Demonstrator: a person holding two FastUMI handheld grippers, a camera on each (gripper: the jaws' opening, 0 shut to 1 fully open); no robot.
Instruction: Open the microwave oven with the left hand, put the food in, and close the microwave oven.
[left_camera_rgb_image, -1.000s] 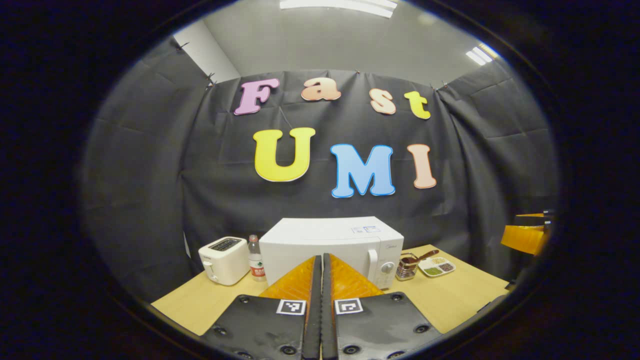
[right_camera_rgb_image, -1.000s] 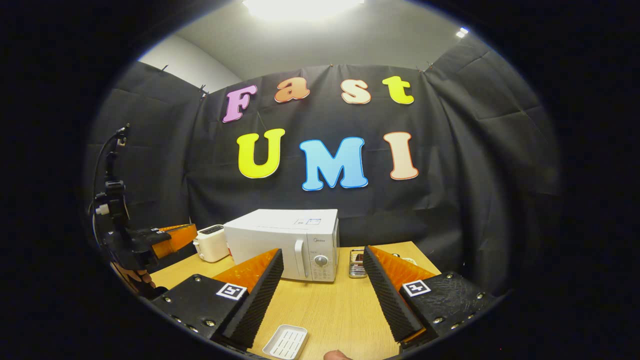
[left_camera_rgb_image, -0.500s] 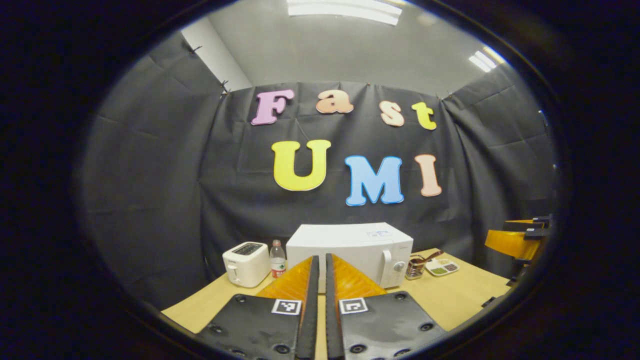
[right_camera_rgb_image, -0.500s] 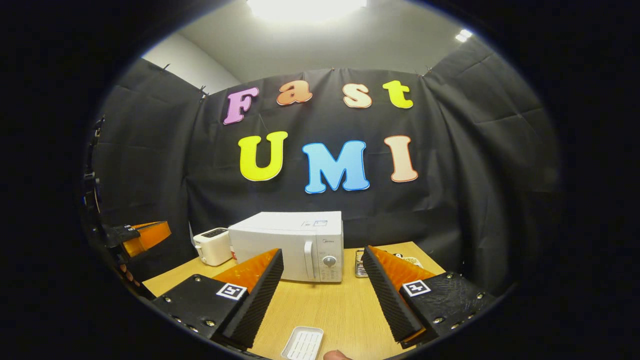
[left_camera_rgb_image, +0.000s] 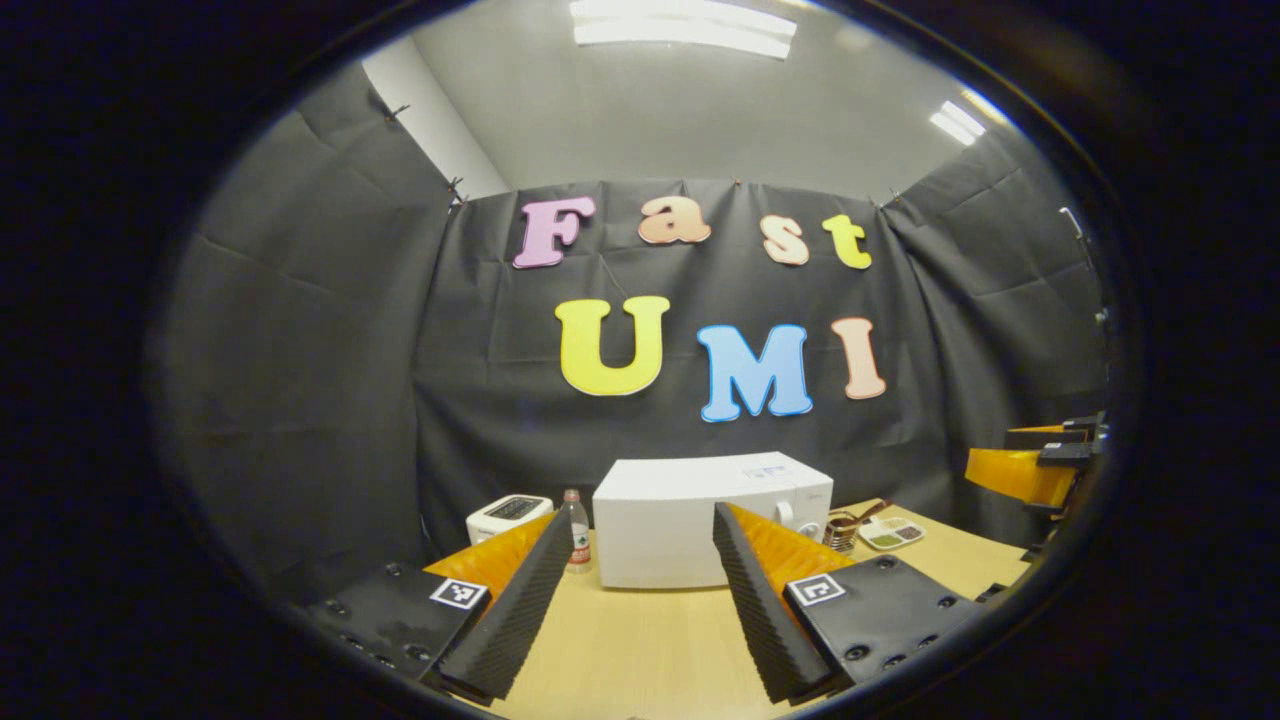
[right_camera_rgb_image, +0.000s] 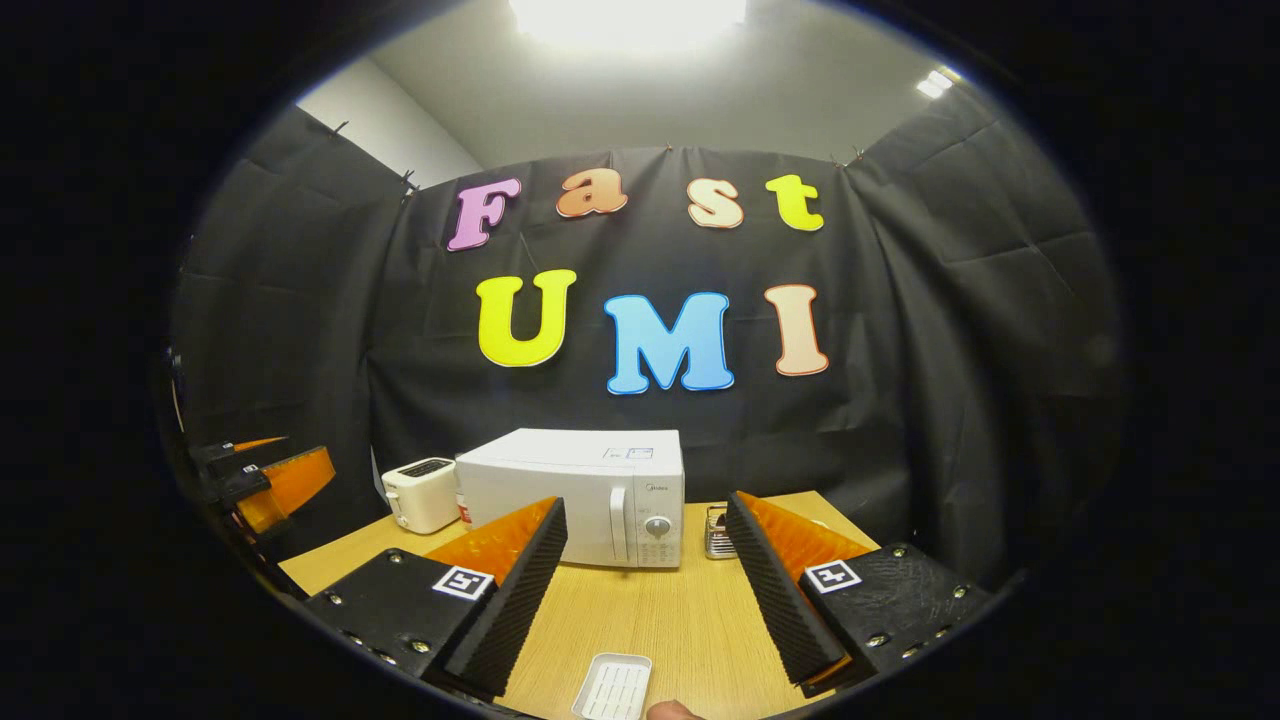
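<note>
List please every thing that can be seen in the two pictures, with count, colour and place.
microwave oven: 1, white, back middle of table, door shut
toaster: 1, white, left of the oven
bottle: 1, clear, between toaster and oven
metal holder: 1, silver, right of the oven
divided dish: 1, white, far right
ridged tray: 1, white, near table edge
table: 1, light wood
left tool: 1, open, empty
right tool: 1, open, empty
</note>
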